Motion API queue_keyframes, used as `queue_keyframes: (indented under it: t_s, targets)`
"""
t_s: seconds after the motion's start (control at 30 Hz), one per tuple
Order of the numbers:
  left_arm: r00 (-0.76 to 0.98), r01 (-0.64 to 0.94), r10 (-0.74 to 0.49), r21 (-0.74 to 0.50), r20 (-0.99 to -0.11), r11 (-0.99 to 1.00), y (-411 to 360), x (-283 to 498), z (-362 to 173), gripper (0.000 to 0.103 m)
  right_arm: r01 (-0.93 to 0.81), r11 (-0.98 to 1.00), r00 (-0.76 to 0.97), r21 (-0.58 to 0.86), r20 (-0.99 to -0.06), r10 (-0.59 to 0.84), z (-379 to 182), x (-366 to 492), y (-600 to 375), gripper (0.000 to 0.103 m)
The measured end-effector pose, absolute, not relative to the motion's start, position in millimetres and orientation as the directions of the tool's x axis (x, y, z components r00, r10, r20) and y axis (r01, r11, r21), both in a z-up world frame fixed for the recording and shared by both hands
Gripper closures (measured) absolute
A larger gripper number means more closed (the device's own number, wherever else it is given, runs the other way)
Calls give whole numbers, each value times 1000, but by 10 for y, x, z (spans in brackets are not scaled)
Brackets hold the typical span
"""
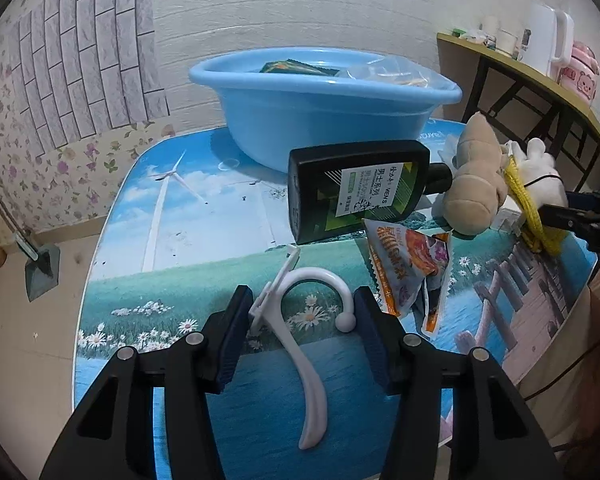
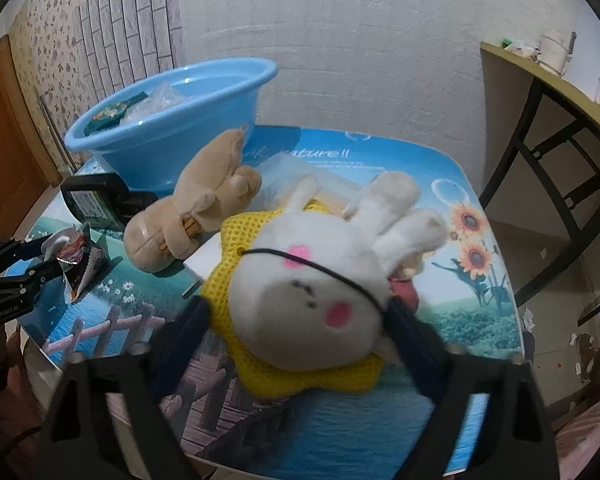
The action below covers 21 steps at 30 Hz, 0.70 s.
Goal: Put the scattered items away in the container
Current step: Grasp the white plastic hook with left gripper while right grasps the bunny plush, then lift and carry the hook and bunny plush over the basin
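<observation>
Toys (image 2: 312, 304) two (plush), one bottle (image 1: 358, 188), left tool (image 1: 300, 316) wide, right tool (image 2: 296, 320) seemingly wide.

The bench (image 1: 172, 240) has a printed scenic top showing wind turbines, daisies, water, a wooden walkway and sunflowers. On its far side stands a blue basin (image 1: 300, 120). Near it a dark green bottle (image 1: 356, 192) lies on its side, cap toward a tan plush toy (image 2: 196, 216). A torn orange snack packet (image 1: 408, 276) lies just near of the bottle. A white plastic hook (image 1: 300, 332) lies at the near edge. On the right, a white plush rabbit (image 2: 324, 280) in yellow mesh rests on the bench.
</observation>
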<state>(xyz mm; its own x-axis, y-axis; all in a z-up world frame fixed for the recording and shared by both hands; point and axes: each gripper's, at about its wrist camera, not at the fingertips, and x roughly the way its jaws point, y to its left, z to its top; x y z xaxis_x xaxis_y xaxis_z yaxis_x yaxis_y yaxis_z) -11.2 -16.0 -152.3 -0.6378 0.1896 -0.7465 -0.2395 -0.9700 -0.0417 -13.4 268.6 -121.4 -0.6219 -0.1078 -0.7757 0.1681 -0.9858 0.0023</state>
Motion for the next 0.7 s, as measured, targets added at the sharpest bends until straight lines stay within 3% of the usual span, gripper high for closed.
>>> queue_keyframes:
  t_s: [0.27,0.7]
  targets:
    - [-658,-223,184,-45,-730,-974,-206,-38,-1412,51,187,-982,-629,41,-763,-151,-1172,-48,2706,41]
    - [-705,-202,182,-52,-686,-978,-265,51,-1149,51,219,-974,-680,56,-707,-194,-905,89,2694,41]
